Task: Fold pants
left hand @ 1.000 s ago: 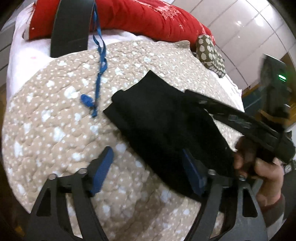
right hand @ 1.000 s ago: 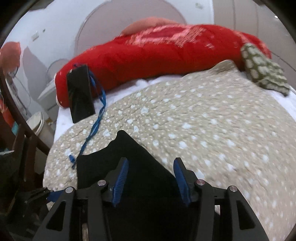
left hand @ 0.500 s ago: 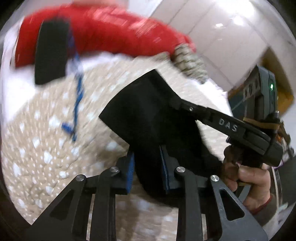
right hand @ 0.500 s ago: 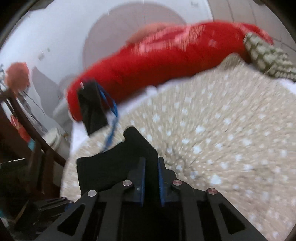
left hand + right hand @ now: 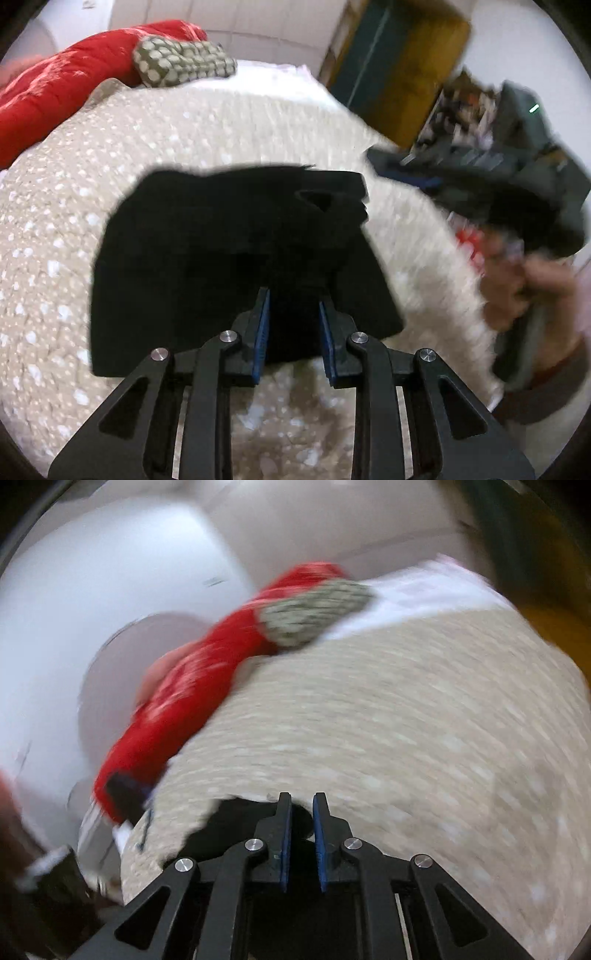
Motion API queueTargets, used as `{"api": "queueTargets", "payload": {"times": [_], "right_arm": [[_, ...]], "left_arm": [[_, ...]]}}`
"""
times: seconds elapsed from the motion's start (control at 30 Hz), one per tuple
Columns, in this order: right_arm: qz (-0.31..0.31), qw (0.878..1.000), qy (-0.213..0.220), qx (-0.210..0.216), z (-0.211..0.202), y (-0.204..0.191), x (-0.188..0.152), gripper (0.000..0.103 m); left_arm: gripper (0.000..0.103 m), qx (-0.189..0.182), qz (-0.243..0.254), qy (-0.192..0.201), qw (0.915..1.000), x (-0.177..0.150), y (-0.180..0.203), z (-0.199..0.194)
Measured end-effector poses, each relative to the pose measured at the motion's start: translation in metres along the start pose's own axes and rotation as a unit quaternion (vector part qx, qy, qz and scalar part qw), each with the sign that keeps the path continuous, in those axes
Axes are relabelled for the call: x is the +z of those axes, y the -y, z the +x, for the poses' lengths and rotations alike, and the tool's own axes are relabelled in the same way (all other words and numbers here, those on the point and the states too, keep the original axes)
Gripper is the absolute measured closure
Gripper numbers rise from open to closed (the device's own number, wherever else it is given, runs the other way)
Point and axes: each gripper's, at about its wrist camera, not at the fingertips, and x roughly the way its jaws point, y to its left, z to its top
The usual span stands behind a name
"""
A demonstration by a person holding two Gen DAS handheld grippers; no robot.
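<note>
No lettering, label, brand or number can be read anywhere in either view right now. The right tool [image 5: 402, 173] sweeps through the left wrist view as a blur, its side showing no legible mark, only a small green light. The shelf clutter far right is smeared too, nothing legible there.

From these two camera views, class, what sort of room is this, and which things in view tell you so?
Most likely a bedroom. A bed is spread with a beige spotted quilt, a red pillow or bolster and a small patterned cushion lie at its far end, and black pants are on the quilt.
</note>
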Motion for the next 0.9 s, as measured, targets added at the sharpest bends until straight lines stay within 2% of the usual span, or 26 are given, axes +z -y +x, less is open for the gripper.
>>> {"api": "queueTargets", "payload": {"times": [0.03, 0.07, 0.1, 0.13, 0.2, 0.33, 0.43, 0.47, 0.5, 0.53, 0.6, 0.63, 0.73, 0.77, 0.83, 0.9], "right_arm": [[0.027, 1.0, 0.001, 0.003, -0.006, 0.012, -0.005, 0.083], [0.05, 0.999, 0.003, 0.015, -0.015, 0.02, -0.009, 0.069], [0.063, 0.998, 0.006, 0.025, -0.018, 0.022, -0.012, 0.053], [0.073, 0.997, 0.008, 0.035, -0.02, 0.024, -0.015, 0.049], [0.085, 0.996, -0.002, 0.04, -0.02, 0.024, -0.02, 0.047], [0.084, 0.994, -0.039, 0.054, -0.005, 0.013, -0.031, 0.046], [0.074, 0.995, -0.058, 0.034, 0.014, 0.001, -0.033, 0.046], [0.066, 0.995, -0.066, 0.029, 0.023, -0.004, -0.036, 0.048], [0.058, 0.996, -0.069, 0.029, 0.028, -0.008, -0.039, 0.065], [0.042, 0.996, -0.072, 0.026, 0.036, -0.016, -0.043, 0.075], [-0.01, 0.998, -0.068, -0.004, 0.041, -0.031, -0.046, 0.087], [-0.037, 0.998, -0.056, -0.013, 0.037, -0.039, -0.043, 0.089], [-0.073, 0.997, -0.03, -0.002, 0.005, -0.048, -0.035, 0.095], [-0.084, 0.996, -0.026, -0.014, 0.0, -0.049, -0.035, 0.098], [-0.108, 0.991, -0.029, -0.067, -0.012, -0.043, -0.036, 0.1], [-0.102, 0.986, -0.053, -0.12, -0.003, -0.023, -0.043, 0.1]], "left_arm": [[0.077, 0.007, 0.01, 0.005, 0.9999, 0.0, 0.003, -0.003], [0.072, 0.005, 0.02, 0.009, 0.9997, 0.002, 0.005, -0.011], [0.058, -0.009, 0.022, 0.01, 0.9997, 0.004, 0.005, -0.017], [0.046, -0.026, 0.02, 0.015, 0.9994, 0.008, 0.0, -0.024], [0.036, -0.037, 0.021, 0.042, 0.9982, 0.008, -0.006, -0.047], [0.036, -0.019, 0.017, 0.061, 0.9978, 0.008, -0.025, -0.072], [0.036, 0.02, 0.0, 0.069, 0.9974, 0.001, -0.041, -0.082], [0.036, 0.032, -0.014, 0.066, 0.9972, 0.001, -0.05, -0.081], [0.036, 0.034, -0.025, 0.062, 0.9972, 0.0, -0.056, -0.079], [0.036, 0.035, -0.037, 0.056, 0.9971, 0.0, -0.061, -0.077], [0.036, 0.043, -0.05, 0.051, 0.9965, 0.001, -0.071, -0.073], [0.036, 0.049, -0.05, 0.053, 0.9962, 0.0, -0.071, -0.074], [0.036, 0.052, -0.051, 0.059, 0.9956, 0.003, -0.068, -0.07], [0.036, 0.049, -0.055, 0.055, 0.9957, 0.002, -0.067, -0.066], [0.036, 0.053, -0.058, 0.044, 0.9959, 0.002, -0.069, -0.052], [0.036, 0.066, -0.057, 0.018, 0.996, -0.001, -0.069, -0.035]]}}
